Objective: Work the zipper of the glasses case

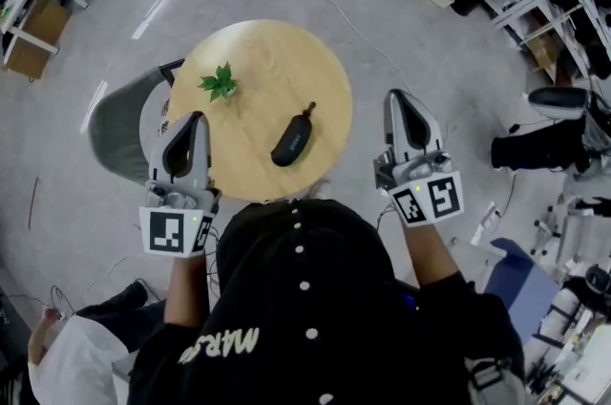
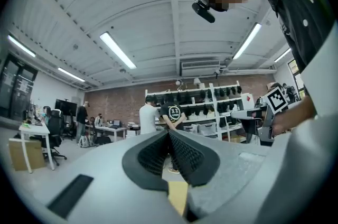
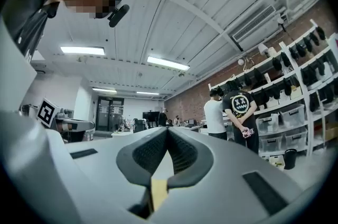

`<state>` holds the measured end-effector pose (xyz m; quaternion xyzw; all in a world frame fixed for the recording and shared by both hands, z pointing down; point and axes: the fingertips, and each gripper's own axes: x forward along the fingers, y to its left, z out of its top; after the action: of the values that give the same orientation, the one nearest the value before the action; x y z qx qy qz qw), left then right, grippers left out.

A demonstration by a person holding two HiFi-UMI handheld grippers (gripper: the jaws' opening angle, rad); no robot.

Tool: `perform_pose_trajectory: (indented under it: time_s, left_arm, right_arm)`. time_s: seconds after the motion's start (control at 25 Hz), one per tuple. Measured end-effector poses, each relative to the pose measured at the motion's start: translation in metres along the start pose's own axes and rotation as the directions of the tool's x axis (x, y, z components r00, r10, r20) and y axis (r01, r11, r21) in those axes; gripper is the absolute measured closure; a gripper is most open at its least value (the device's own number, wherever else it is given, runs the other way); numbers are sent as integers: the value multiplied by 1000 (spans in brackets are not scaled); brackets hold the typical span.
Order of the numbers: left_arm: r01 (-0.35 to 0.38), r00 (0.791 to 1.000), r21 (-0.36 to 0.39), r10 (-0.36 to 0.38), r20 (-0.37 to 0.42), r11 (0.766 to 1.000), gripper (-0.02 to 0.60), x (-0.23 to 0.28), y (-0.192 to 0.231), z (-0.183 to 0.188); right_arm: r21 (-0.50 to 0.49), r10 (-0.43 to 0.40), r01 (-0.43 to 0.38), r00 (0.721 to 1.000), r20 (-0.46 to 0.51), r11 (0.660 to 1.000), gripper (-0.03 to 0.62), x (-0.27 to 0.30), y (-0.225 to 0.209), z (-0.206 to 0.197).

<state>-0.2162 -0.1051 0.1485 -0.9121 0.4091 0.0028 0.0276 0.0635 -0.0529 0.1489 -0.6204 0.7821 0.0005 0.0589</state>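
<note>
Nearest the head view is the person's own black top (image 1: 305,317) with white studs, and both arms reach forward from it. The left hand-held gripper (image 1: 196,119) and the right hand-held gripper (image 1: 394,97), both grey, hang one off each side of the round pale wooden worktop (image 1: 277,50), not over it. In its own view each looks out across the room at distant shelving and standing people. The ribbed pads of the left hand-held gripper (image 2: 168,133) are pressed together with nothing between them. The right hand-held gripper (image 3: 168,130) is likewise fully closed and empty.

The task's thing, a black oval zip-up glasses case (image 1: 293,141), lies flat on the near-right part of the worktop, between the two grippers and well apart from both. A small tab sticks out at its far end. Whether its zipper is open cannot be made out. A small green leafy plant (image 1: 219,83) stands to its left, and a grey chair (image 1: 119,131) sits at the worktop's left edge.

With both tools closed, level and clear of the case, this looks like a neutral hold and not zipper work.
</note>
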Motion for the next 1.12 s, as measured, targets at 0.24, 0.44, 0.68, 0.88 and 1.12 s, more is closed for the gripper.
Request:
perform_pose_trajectory:
  time_s: [0.24, 0.44, 0.68, 0.88, 1.12]
  left_arm:
    - [-115, 993, -2, 115, 32, 993, 578, -21, 19, 19]
    - [-180, 983, 14, 180, 30, 983, 578, -40, 26, 24]
    - [-220, 975, 12, 219, 35, 975, 578, -44, 27, 26]
    - [-201, 979, 1, 201, 46, 980, 578, -42, 19, 17]
    - [-172, 985, -6, 172, 31, 985, 578, -39, 12, 10]
  right_arm:
    - [-56, -29, 31, 999, 32, 998, 594, -12, -19, 22]
    - [-65, -32, 34, 999, 31, 997, 594, -25, -23, 27]
    - [-100, -38, 39, 999, 9, 994, 594, -34, -24, 24]
    - [-91, -43, 43, 999, 2, 995, 594, -34, -23, 15]
    - [-84, -40, 39, 999, -10, 996, 594, -29, -21, 7]
